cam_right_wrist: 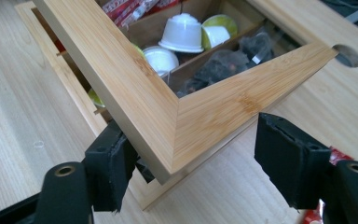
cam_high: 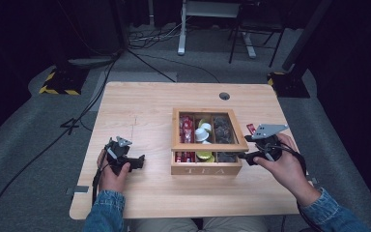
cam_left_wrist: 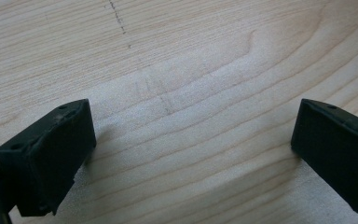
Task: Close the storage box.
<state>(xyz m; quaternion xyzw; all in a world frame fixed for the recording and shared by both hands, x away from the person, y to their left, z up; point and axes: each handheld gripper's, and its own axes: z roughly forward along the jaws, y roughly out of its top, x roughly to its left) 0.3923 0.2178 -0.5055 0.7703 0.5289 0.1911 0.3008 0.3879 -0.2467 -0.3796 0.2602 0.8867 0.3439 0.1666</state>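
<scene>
Dark curtains and a grey carpet with trailing cables surround a light wooden desk (cam_high: 140, 108) that has a round cable hole (cam_high: 224, 95) near its far edge. Right of the desk's centre stands a wooden tea box (cam_high: 206, 164) with "TEA" on its front wall. Its framed glass lid (cam_high: 209, 145) is raised a little at the front, so a gap shows between lid and box body. Inside the box, red sachets (cam_high: 187, 129) fill the left compartment, white and yellow-green capsules (cam_high: 203, 131) the middle one, and dark wrapped pieces (cam_high: 223, 130) the right one.

At the box's front right corner is the right gripper (cam_high: 249, 156), held in the person's right hand (cam_high: 282, 164). In the right gripper view its jaws are spread apart and not clamped, one black pad (cam_right_wrist: 110, 165) touching the underside edge of the lid's corner (cam_right_wrist: 177, 140), the other pad (cam_right_wrist: 289, 158) standing clear of the lid's side. A red sachet (cam_high: 251, 128) lies on the desk just right of the box, behind that gripper.

Well to the left of the box, the left gripper (cam_high: 137, 162) sits in the person's left hand (cam_high: 110, 176) over bare desk. Its jaws are wide apart and grasp nothing; the left gripper view shows plain wood grain (cam_left_wrist: 191, 93) between them.
</scene>
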